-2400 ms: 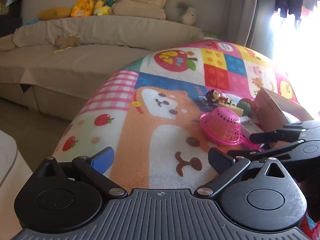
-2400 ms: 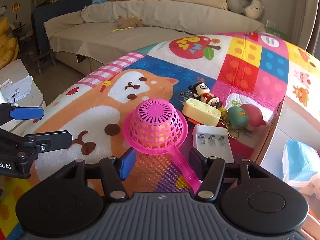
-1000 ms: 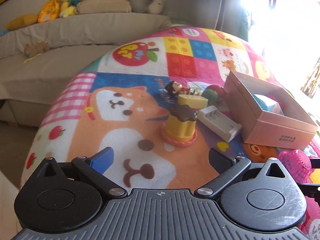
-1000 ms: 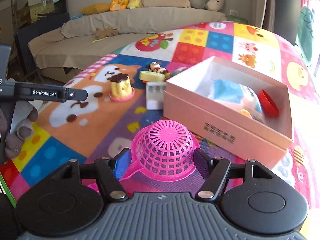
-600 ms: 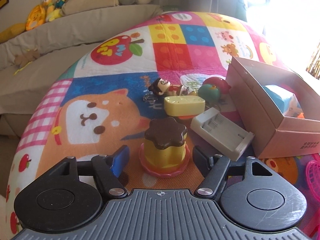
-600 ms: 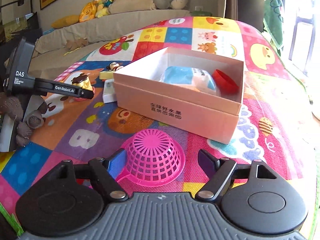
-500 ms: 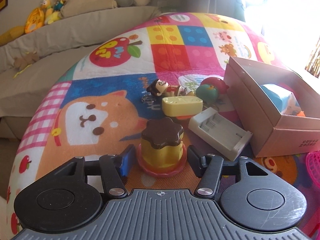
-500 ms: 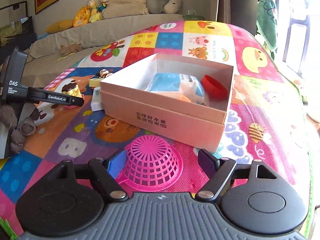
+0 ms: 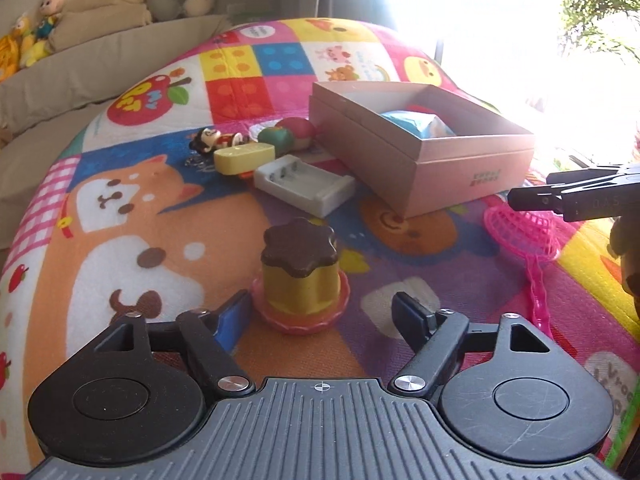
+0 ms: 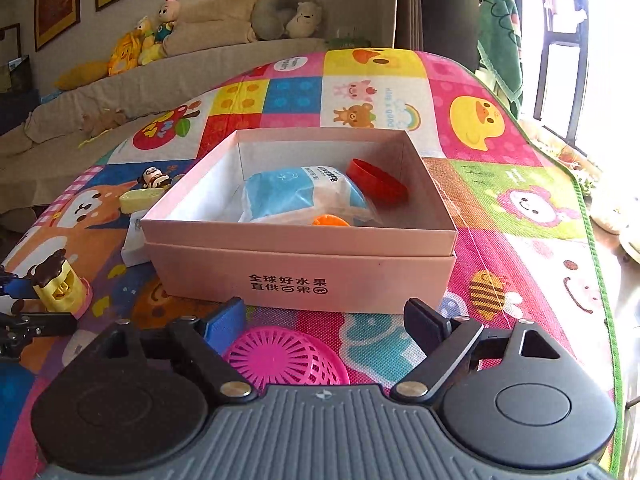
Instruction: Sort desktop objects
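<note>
A yellow pudding toy (image 9: 300, 276) with a brown top stands on the play mat between the open fingers of my left gripper (image 9: 322, 316); the fingers do not touch it. It also shows in the right wrist view (image 10: 56, 280). A pink mesh basket (image 10: 286, 356) lies upside down on the mat under my open right gripper (image 10: 324, 322), apart from the fingers; it also shows in the left wrist view (image 9: 520, 228). A pink cardboard box (image 10: 300, 268) stands in front, holding a blue packet (image 10: 300, 192), a red lid (image 10: 376, 180) and an orange piece (image 10: 330, 222).
A white battery charger (image 9: 304, 188), a yellow case (image 9: 244, 158), a doll keychain (image 9: 212, 140) and a green-red ball toy (image 9: 286, 134) lie left of the box (image 9: 420, 152). A sofa with plush toys (image 10: 152, 44) runs along the back. The mat edge (image 10: 596, 280) is at right.
My left gripper has opened wider around the pudding toy, which has moved toward the near side of the mat. My right gripper has drawn back above the pink basket, facing the box.
</note>
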A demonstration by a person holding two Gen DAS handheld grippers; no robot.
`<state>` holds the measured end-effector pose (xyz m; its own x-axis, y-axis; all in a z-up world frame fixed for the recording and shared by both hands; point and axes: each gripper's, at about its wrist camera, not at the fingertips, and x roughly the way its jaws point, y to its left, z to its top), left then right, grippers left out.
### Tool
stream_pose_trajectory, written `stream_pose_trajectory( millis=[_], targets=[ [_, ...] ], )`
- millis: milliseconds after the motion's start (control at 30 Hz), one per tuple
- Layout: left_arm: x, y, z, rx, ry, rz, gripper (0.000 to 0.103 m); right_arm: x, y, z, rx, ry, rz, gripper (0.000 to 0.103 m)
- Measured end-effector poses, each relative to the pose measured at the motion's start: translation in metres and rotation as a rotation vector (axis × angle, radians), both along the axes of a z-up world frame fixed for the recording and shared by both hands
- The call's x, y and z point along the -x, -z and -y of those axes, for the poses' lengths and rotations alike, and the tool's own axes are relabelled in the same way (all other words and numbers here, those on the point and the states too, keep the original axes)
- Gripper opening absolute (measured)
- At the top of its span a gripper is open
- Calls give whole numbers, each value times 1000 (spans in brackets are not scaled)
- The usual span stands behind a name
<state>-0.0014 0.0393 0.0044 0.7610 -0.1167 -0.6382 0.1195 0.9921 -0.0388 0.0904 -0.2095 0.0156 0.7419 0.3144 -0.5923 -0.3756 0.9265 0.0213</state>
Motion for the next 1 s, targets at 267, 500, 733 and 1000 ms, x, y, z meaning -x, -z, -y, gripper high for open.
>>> stream_pose_trajectory(
  millis=[267,500,733,1000],
  targets=[
    [-5,2,-2,0,-55,-13,97,22,4,-5,18,21,25,100],
    [-4,2,-3,5,-73,-11,100,-38,-21,25,-162,186,58,103],
    [-3,2,-5,33,-71,-6,101,-78,-12,9,-194,169,-7,103],
    [-2,2,-6,48,-71,-5,102,-63,-18,-20,-127,77,40,103]
  ],
)
